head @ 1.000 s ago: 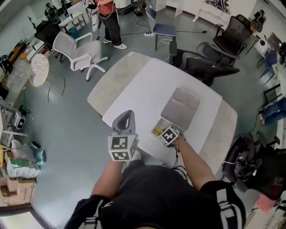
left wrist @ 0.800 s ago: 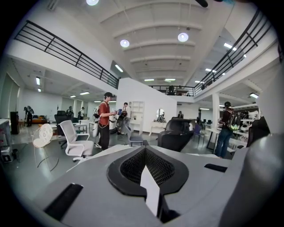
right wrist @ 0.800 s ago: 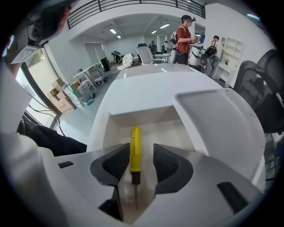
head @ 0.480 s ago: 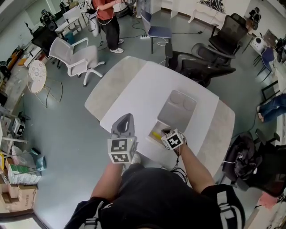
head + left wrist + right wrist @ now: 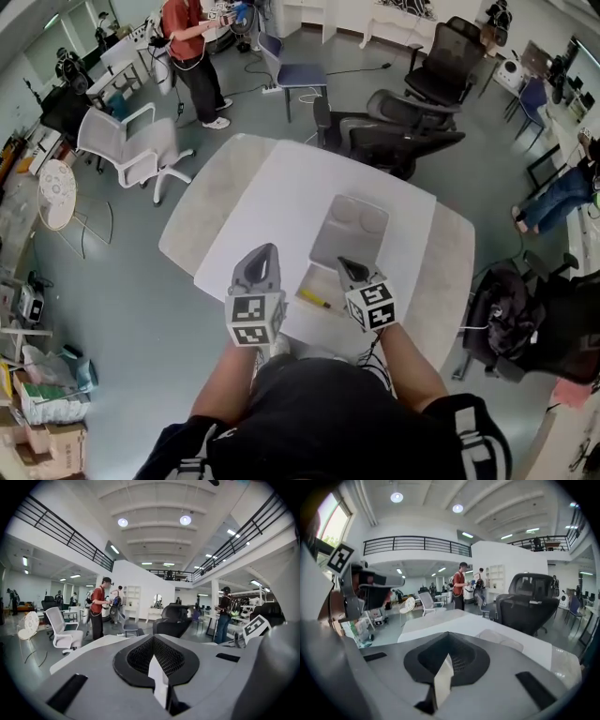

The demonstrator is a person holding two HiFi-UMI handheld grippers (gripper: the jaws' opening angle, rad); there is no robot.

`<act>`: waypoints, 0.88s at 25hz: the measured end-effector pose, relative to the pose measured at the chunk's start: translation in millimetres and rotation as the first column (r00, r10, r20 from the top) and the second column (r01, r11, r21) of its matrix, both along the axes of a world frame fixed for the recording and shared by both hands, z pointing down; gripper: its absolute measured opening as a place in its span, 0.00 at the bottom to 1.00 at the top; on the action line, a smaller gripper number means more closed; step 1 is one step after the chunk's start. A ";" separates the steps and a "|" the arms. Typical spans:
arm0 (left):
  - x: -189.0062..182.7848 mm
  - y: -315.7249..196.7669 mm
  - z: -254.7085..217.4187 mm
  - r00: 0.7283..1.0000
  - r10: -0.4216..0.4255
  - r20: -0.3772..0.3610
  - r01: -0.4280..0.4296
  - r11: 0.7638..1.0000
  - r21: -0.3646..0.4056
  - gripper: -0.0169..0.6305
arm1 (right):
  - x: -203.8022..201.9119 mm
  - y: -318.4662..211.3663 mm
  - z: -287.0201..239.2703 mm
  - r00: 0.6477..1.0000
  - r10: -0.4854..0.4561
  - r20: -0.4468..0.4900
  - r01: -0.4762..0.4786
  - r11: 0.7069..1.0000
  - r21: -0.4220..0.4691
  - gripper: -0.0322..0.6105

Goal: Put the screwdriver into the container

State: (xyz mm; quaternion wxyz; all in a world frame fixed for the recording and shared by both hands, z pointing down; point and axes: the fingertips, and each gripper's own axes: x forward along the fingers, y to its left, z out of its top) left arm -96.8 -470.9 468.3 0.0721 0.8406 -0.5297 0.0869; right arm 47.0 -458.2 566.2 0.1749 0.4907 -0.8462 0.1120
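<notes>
Head view: yellow screwdriver [image 5: 315, 300] lies in the open container [image 5: 317, 281] on the bench [image 5: 272, 202], between left tool [image 5: 262, 256] and right tool [image 5: 346, 266], just below-left of the right tool's tip.
Left gripper view: left tool clenched, empty.
Right gripper view: right tool clenched, empty.

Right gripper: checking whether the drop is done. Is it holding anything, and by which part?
Nothing. The right gripper is shut and empty; the yellow screwdriver lies in the container.
</notes>
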 end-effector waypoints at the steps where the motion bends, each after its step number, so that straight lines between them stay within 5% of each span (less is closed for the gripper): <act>1: 5.4 -1.8 0.2 1.000 0.013 -0.001 -0.013 1.000 0.000 0.05 | 4.7 -0.3 -13.9 1.000 0.022 0.018 -0.022 0.999 0.038 0.07; 4: 23.0 -5.0 0.1 0.998 0.058 -0.004 -0.058 0.998 0.000 0.05 | 25.5 2.4 -57.8 0.991 0.109 0.077 -0.121 0.977 0.173 0.07; 8: 45.0 -6.9 -2.3 0.994 0.106 -0.011 -0.106 0.994 0.008 0.05 | 61.2 11.0 -106.8 0.959 0.237 0.155 -0.277 0.899 0.339 0.07; 12: 61.9 -9.4 -7.2 0.988 0.154 -0.015 -0.153 0.988 0.016 0.05 | 87.7 20.6 -130.4 0.924 0.330 0.191 -0.380 0.834 0.400 0.07; 22: 83.0 -13.9 -7.7 0.977 0.214 -0.009 -0.213 0.977 0.024 0.05 | 108.6 24.8 -124.8 0.902 0.388 0.188 -0.431 0.814 0.390 0.07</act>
